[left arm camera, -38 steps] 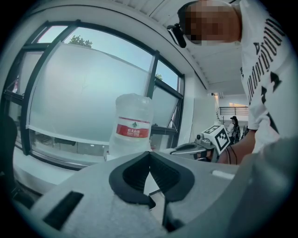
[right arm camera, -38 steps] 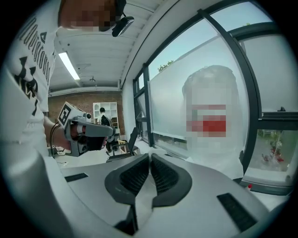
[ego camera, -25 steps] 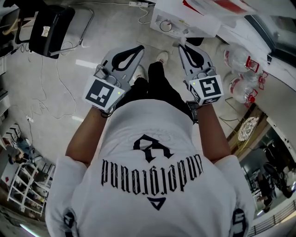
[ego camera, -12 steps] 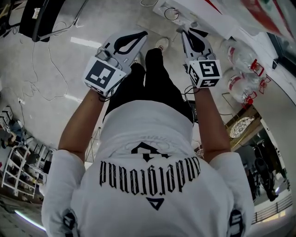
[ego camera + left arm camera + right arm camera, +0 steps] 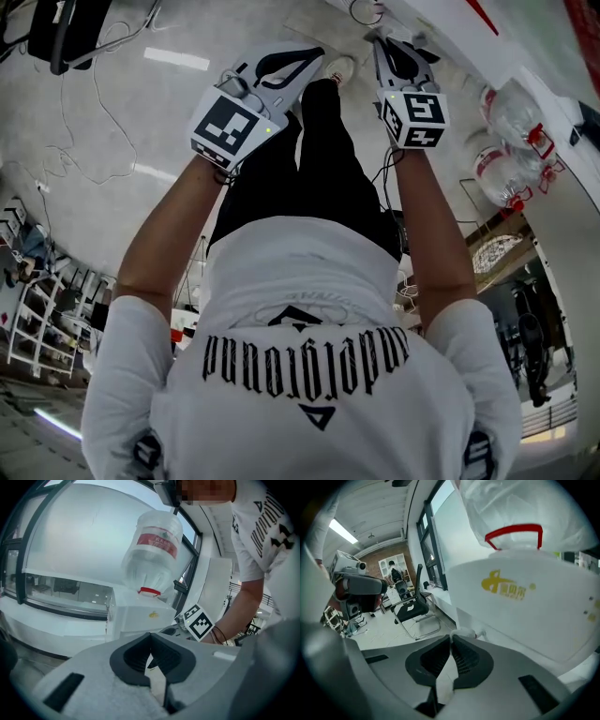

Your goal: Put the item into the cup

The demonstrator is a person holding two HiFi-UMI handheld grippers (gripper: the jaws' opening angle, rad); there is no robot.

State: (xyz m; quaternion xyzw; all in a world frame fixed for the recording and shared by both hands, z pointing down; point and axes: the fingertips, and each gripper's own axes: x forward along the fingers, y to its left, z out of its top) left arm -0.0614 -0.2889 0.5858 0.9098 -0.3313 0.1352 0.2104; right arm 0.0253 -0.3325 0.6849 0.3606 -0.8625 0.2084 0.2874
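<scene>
**Both grippers shut and empty, held out over the floor**

The pale floor (image 5: 141, 122) fills the head view. The person's white shirt (image 5: 300, 281) takes up the lower half. A white dispenser (image 5: 140, 620) carries an upturned water bottle (image 5: 152, 550). The left gripper (image 5: 314, 58) and right gripper (image 5: 384, 42) are held out ahead, well apart. On each the jaws are pressed together with nothing between them. From these views the place of the item and the cup cannot be told.
</scene>
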